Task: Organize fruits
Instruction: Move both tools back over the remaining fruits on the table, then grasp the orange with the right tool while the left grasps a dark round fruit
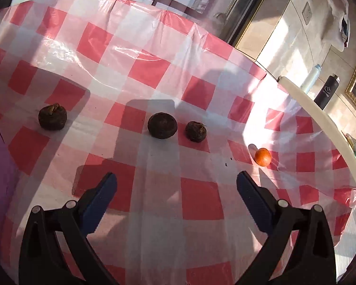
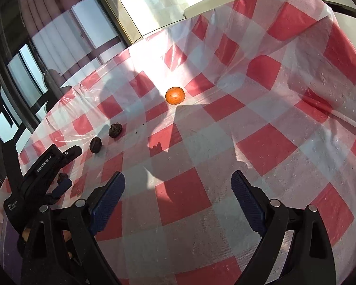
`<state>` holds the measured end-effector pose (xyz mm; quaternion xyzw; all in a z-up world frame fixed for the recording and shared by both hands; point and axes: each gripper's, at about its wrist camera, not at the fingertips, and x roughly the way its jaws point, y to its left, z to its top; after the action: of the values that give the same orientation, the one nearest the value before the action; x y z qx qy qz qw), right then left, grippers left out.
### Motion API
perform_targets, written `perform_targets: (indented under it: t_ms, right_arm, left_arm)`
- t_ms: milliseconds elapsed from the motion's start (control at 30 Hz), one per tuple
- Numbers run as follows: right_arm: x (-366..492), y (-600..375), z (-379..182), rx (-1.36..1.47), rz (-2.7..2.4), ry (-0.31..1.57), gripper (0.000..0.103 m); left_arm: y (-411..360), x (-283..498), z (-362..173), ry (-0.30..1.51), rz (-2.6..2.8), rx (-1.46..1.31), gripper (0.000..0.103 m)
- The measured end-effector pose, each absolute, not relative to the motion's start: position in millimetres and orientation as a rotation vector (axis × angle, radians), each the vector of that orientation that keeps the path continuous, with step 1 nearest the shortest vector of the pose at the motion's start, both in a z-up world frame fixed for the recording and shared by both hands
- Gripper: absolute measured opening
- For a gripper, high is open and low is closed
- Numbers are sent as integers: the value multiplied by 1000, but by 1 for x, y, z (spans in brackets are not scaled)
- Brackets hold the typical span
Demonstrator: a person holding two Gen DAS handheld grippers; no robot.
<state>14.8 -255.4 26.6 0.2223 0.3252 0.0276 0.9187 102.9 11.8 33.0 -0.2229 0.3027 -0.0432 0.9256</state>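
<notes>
Fruits aren't sorted yet: three dark ones (image 1: 162, 125) and an orange (image 1: 263, 157) sit scattered. Left claw (image 1: 176, 185) and right claw (image 2: 178, 185) both gape wide, holding nothing

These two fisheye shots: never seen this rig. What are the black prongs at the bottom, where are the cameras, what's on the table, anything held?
No robot arm here: a person holds a two-finger claw in each hand, each with a camera looking along its fingers. The left wrist view shows the left claw, open and empty. The right wrist view shows the right claw, also open and empty. On the red-and-white checked plastic tablecloth lie three dark brown round fruits and one small orange citrus fruit. Nothing is held.
</notes>
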Motion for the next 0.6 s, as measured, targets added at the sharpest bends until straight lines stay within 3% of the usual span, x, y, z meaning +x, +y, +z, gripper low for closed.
perform_targets:
  t_ms: [267,400,600]
  right_arm:
    - [114,-238,34,290,-3,651,88]
    - [195,-235,31,269,-56,742,87]
    - [259,-221,20,152,-96,864,67]
  left_arm:
    - [14,114,27,657,-149,-445,101]
    - [13,116,25,668,-137,-435,101]
    - [20,119,20,691,-121,-479,101]
